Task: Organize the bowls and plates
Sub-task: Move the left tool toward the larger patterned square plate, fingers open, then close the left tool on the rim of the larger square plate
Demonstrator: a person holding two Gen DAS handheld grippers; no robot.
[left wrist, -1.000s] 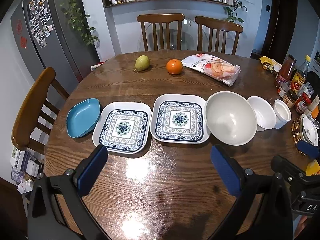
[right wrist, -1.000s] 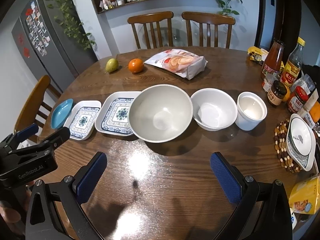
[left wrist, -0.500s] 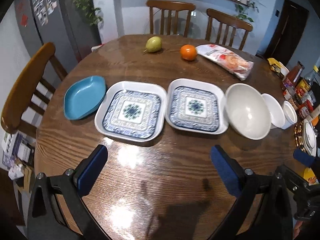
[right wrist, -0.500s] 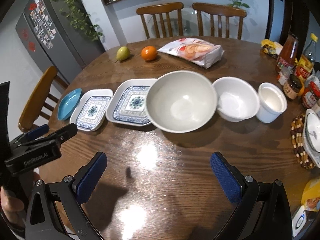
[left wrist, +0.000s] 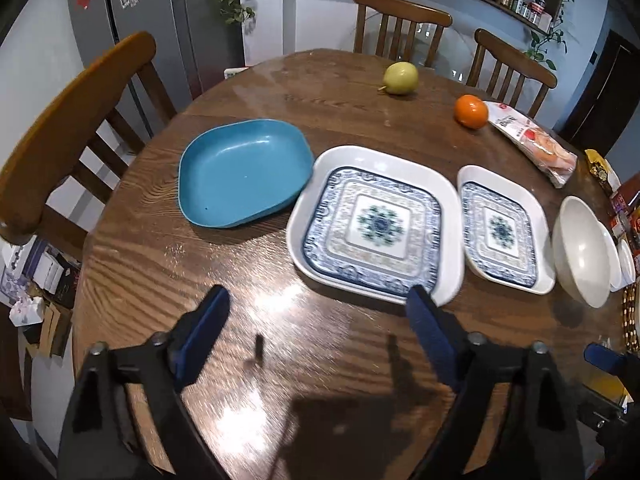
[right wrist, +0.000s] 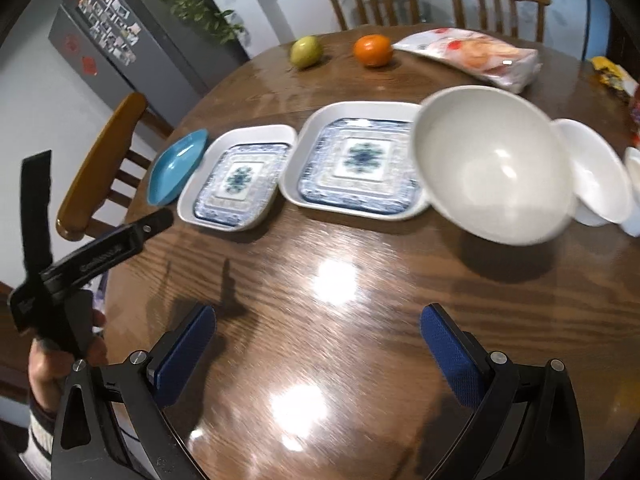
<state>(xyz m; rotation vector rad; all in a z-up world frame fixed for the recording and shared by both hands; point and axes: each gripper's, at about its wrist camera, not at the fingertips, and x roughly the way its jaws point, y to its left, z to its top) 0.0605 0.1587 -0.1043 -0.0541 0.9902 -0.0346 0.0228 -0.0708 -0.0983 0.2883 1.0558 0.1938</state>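
Item: dishware in a row on a round wooden tabletop [left wrist: 344, 344], none yet stacked; step judged as the approach before the first grasp.

Left gripper [left wrist: 320, 328]: fingers spread wide, holding nothing; its right finger [left wrist: 430, 334] stood just at the near edge of the left patterned plate [left wrist: 376, 224]; the blue dish [left wrist: 240, 172] lay ahead and to the left of the fingers, touching or nearly touching that plate; the right patterned plate [left wrist: 500, 232] lay ahead and to the right.

Right gripper [right wrist: 318, 354]: fingers spread wide, holding nothing, above bare wood; the large white bowl [right wrist: 492, 164] lay ahead and to the right of them, its rim overlapping the plate beside it in this view; a smaller white bowl [right wrist: 596, 176] sat against its far side, partly hidden.

Also present, beyond the row: pear [left wrist: 400, 78], orange [left wrist: 471, 110], snack bag [left wrist: 536, 146].

Next move, as judged: the left fingers to slide over a plate rim and pinch it for lifting onto its twin; shallow rims call for a low, flat entry; a glossy surface may let the plate skate.
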